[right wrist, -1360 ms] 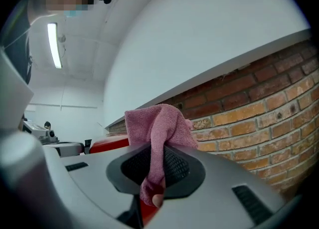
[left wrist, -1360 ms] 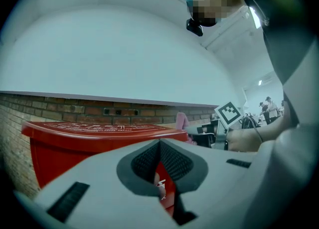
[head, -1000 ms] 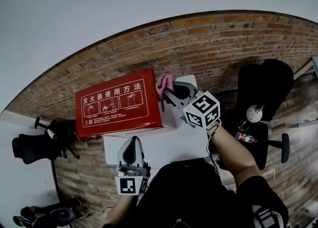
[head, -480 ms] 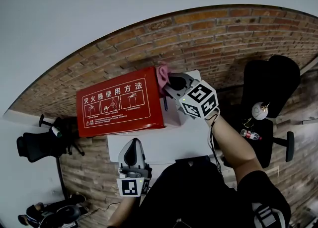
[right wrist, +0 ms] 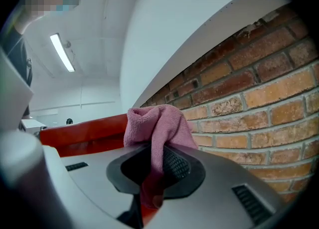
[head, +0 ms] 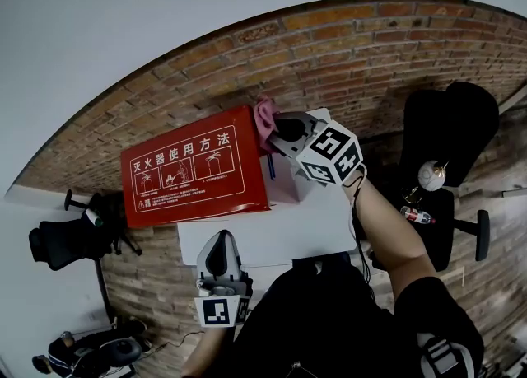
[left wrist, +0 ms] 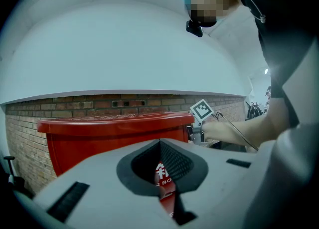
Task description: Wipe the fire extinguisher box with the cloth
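Note:
The red fire extinguisher box (head: 193,168) with white Chinese print stands against the brick wall; it also fills the left gripper view (left wrist: 114,133) and shows at the left of the right gripper view (right wrist: 82,133). My right gripper (head: 278,131) is shut on the pink cloth (head: 265,119) and holds it at the box's upper right corner by the wall. The bunched cloth (right wrist: 157,128) rises out of the shut jaws. My left gripper (head: 219,253) hangs shut and empty below the box, pointing at its front.
A white block (head: 280,228) lies under and in front of the box. The brick wall (head: 387,55) runs behind. Black office chairs stand at the right (head: 449,133) and left (head: 62,245). A bottle (head: 416,216) lies near the right chair.
The right gripper has carried the cloth a little up and left along the box's right end toward its top corner. The left gripper has hardly moved.

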